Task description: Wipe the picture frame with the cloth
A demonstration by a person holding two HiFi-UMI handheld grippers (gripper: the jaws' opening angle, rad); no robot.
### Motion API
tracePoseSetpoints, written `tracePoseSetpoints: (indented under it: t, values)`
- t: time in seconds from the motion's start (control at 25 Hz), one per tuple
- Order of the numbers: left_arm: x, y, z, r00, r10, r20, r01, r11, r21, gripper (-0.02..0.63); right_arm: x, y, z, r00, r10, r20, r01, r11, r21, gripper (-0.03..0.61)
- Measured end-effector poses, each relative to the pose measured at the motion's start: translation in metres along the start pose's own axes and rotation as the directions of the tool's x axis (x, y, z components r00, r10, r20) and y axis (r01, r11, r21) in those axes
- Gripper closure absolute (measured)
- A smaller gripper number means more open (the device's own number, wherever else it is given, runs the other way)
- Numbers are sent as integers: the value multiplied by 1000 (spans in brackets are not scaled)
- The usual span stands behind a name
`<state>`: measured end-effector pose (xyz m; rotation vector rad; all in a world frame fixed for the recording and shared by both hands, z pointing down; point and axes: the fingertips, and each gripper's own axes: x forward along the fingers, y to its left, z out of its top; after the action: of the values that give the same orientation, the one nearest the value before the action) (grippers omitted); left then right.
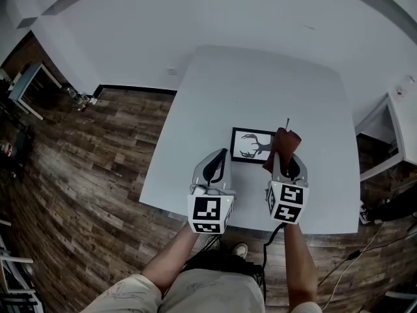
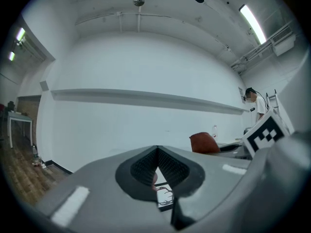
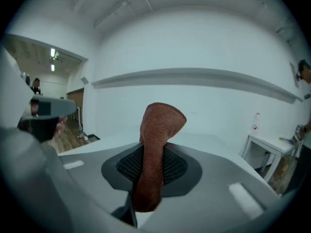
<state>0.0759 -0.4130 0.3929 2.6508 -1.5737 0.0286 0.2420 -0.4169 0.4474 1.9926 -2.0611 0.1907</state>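
Note:
A black picture frame (image 1: 249, 146) with an antler print lies flat on the white table (image 1: 260, 83). My right gripper (image 1: 287, 166) is shut on a brown cloth (image 1: 283, 146), which sticks up past its fingertips over the frame's right edge. In the right gripper view the cloth (image 3: 158, 147) stands between the pads (image 3: 176, 166). My left gripper (image 1: 217, 167) hovers by the frame's near left corner, shut on nothing. Its own view shows the tips meeting (image 2: 158, 150), a strip of the frame (image 2: 165, 196) below them, and the cloth (image 2: 204, 142) to the right.
The table's near edge (image 1: 195, 215) runs just under both grippers, with wooden floor (image 1: 85, 175) to the left. A small white side table (image 3: 270, 145) with a bottle (image 3: 256, 122) stands at the right. A person (image 2: 255, 104) stands far off.

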Motion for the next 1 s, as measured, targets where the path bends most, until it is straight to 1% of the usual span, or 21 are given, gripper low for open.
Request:
tracePoseSetpoints:
  t: [0.16,0.28,0.36,0.44,0.6,0.76,1.0]
  values:
    - [-9,-11,18,999,-18,35,17,1000,14,614,-45,6,32,994,15,105,-18,999,28,471]
    - [-19,-22,28,998,-29,62,27,999,42,614,-77,7,48,981,9,192,-21,998,59,471]
    - [-25,-27,32,996,-35,77,29,997,67,614,-94,6,57,969,-3,248,-11,998,56,471]
    - [-28,-30,34,996,-39,85,32,996,82,614,-104,5,62,959,-12,283,1,999,39,471]
    - [-34,-34,37,995,-38,95,29,995,91,614,-113,1,64,952,-11,306,-4,999,49,471]
    - [-37,-36,43,993,-36,116,25,995,93,614,-117,-1,68,946,-2,325,-6,1000,24,471]
    - [-40,-37,50,990,-29,138,15,995,101,614,-117,-4,66,947,-2,323,-1,1000,9,472]
